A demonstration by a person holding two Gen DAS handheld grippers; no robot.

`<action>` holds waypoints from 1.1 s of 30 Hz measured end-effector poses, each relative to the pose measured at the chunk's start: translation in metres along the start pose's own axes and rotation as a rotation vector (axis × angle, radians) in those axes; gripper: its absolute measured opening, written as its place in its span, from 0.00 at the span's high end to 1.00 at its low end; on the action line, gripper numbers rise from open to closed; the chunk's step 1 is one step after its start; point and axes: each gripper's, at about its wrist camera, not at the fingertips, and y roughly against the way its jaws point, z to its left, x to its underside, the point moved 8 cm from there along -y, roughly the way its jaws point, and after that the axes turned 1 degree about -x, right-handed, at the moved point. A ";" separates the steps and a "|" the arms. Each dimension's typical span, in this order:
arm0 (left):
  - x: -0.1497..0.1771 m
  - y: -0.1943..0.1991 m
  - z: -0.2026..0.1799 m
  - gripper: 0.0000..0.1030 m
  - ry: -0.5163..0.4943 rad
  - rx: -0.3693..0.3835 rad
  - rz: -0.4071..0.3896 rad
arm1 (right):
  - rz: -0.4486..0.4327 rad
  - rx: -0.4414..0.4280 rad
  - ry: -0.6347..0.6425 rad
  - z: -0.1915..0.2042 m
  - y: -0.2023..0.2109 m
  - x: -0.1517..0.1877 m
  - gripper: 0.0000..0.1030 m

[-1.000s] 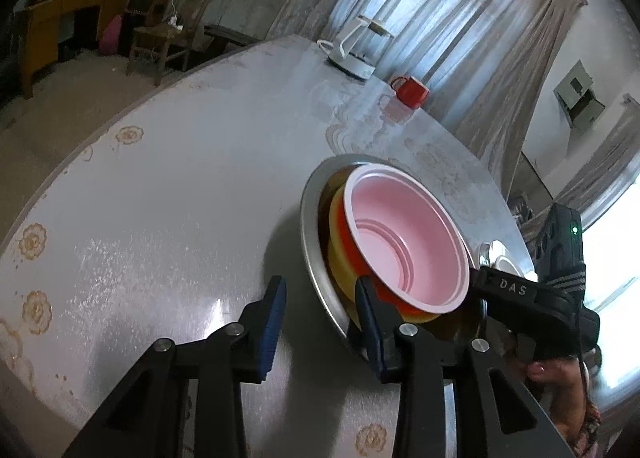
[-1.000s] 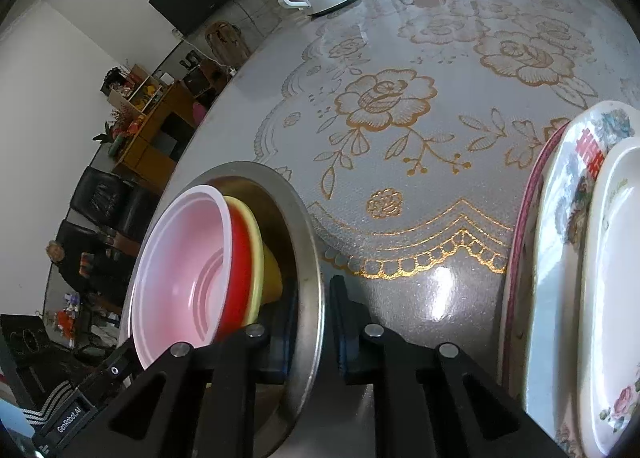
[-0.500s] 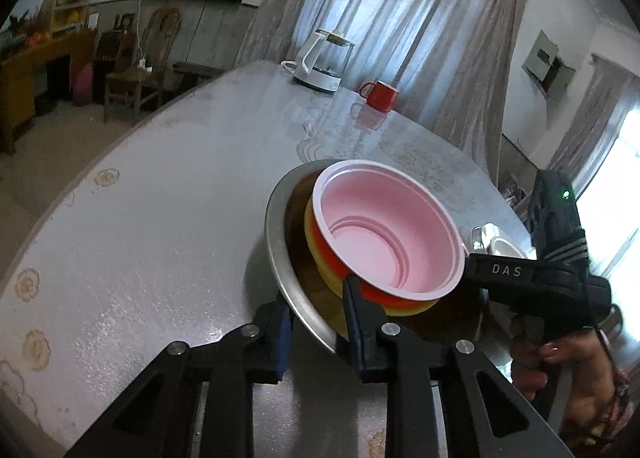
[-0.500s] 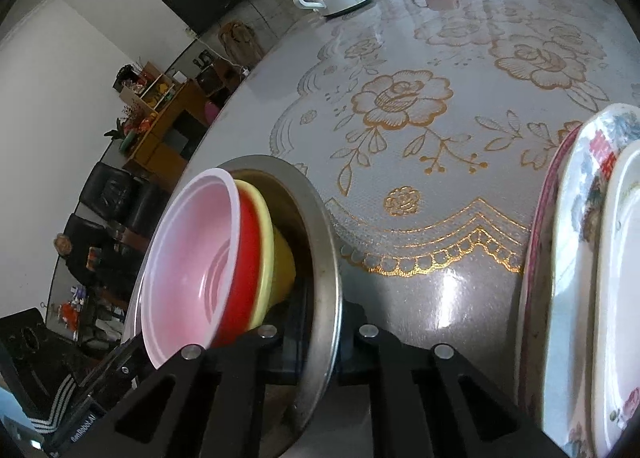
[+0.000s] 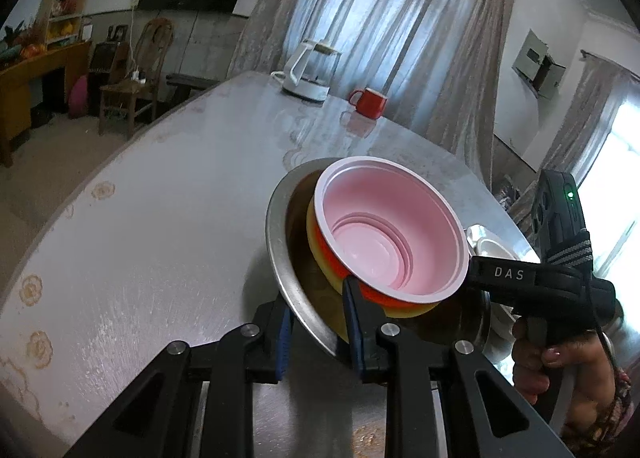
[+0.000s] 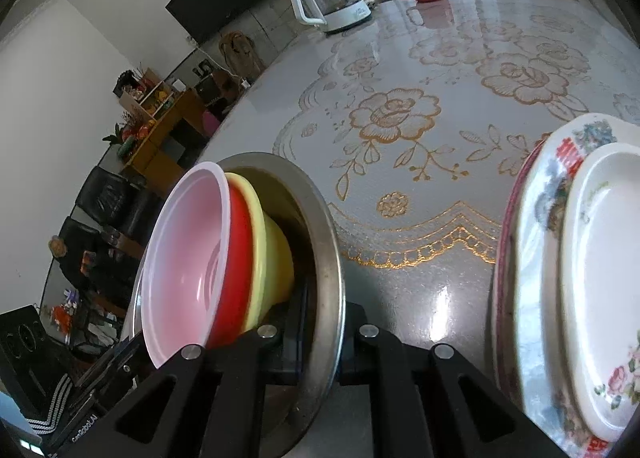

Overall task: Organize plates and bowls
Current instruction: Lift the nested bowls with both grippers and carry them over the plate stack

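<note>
A steel basin (image 5: 276,234) (image 6: 330,254) holds a nested stack: a pink bowl (image 5: 384,230) (image 6: 188,258) on top, a red bowl (image 6: 238,258) under it and a yellow bowl (image 6: 268,254) at the bottom. My left gripper (image 5: 316,318) is shut on the basin's near rim, one blue-padded finger outside and one inside. My right gripper (image 6: 324,334) is shut on the opposite rim, and it shows in the left wrist view as the black tool (image 5: 532,282) held by a hand. The basin appears raised off the table between both grips.
A stack of flowered plates (image 6: 576,278) lies just right of the basin, a white plate on top. A white kettle (image 5: 306,74) and a red mug (image 5: 368,102) stand at the far end of the table (image 5: 160,210). Chairs and a wooden cabinet stand beyond the left edge.
My left gripper, wide open beside the basin a second ago, has shut on its rim. The right grip tightened. Both views have rolled and the basin looks lifted.
</note>
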 end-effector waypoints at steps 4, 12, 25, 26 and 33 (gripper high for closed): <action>-0.009 0.007 -0.009 0.77 -0.013 0.010 -0.028 | -0.023 -0.001 -0.001 0.003 0.014 -0.003 0.91; -0.027 0.017 -0.033 0.77 -0.052 0.036 -0.073 | -0.076 0.004 -0.006 0.004 0.047 -0.010 0.90; -0.047 0.008 -0.097 0.77 -0.154 0.103 -0.085 | -0.181 0.029 -0.069 -0.026 0.103 -0.020 0.90; -0.047 0.006 -0.102 0.77 -0.161 0.113 -0.082 | -0.189 0.034 -0.074 -0.030 0.108 -0.020 0.90; -0.050 -0.010 -0.140 0.77 -0.209 0.174 -0.060 | -0.248 0.075 -0.123 -0.059 0.143 -0.022 0.90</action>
